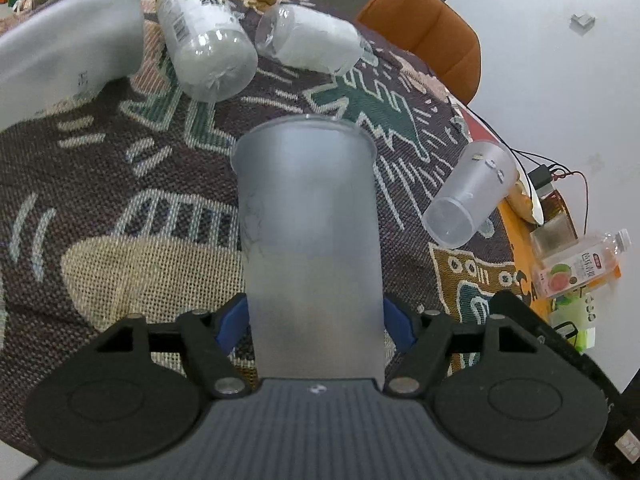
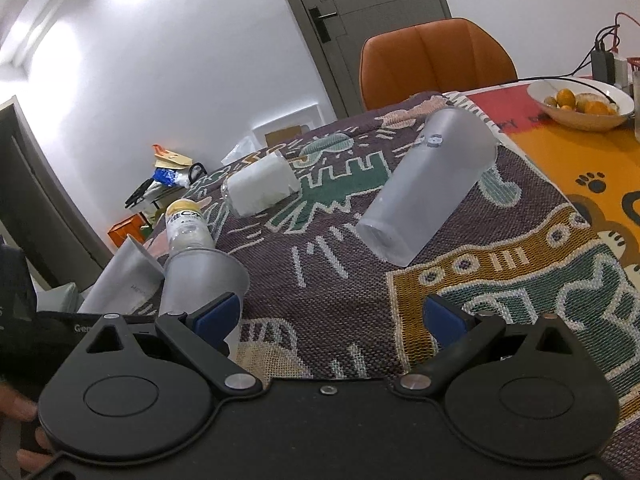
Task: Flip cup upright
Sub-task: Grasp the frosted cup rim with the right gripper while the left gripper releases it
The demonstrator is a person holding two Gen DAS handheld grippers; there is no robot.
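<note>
My left gripper (image 1: 314, 318) is shut on a frosted plastic cup (image 1: 308, 236), its blue pads pressed on both sides near the cup's base, rim pointing away. The same cup shows at the left of the right wrist view (image 2: 200, 280), tilted above the cloth. A second frosted cup (image 2: 428, 192) lies on its side on the patterned cloth, base toward me; it also shows in the left wrist view (image 1: 468, 196). My right gripper (image 2: 332, 320) is open and empty, above the cloth in front of the lying cup.
A labelled bottle (image 1: 200, 36) and a clear jar with white filling (image 1: 312, 38) lie on the woven cloth (image 1: 120, 184). Another frosted cup (image 1: 68, 44) lies at far left. An orange chair (image 2: 436, 60) stands behind the table. A fruit bowl (image 2: 580, 104) sits at right.
</note>
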